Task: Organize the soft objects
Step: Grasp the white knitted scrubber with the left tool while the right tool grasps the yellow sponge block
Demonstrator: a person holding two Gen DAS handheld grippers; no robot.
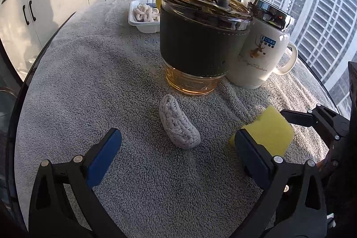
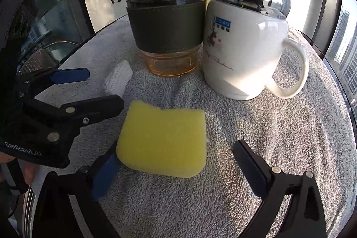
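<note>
Soft objects: two lie loose on the grey terry towel (image 1: 89, 86) covering the round table, and a third, a pale knotted cord bundle (image 1: 146, 11), already sits in the white plastic tray (image 1: 133, 21) at the far edge, about 11 o'clock from the left gripper.
Hard things behind: the amber glass tumbler with dark sleeve and straw (image 1: 200, 37) and the white ceramic deer-print mug with chrome lid (image 1: 261, 52) stand side by side at 12 to 1 o'clock, touching or nearly so.
Yellow foam sponge block (image 2: 165, 139): flat on the towel, dead ahead at 12 o'clock between the right gripper's fingers, its long side running across them, 9 to 3.
Grey crocheted bean-shaped pouch (image 1: 178, 124): at 12 o'clock of the left gripper, just beyond the tips, long axis slanting from 11 to 5.
Right gripper (image 2: 176, 162): spread wide, holding nothing, its left finger close against the sponge's edge.
Left gripper (image 1: 178, 146): also spread wide and empty.
Nearer hand: I'd judge each gripper has its own target; the right looks closer to closing, the left would need a slight twist to span the pouch's narrow width.
</note>
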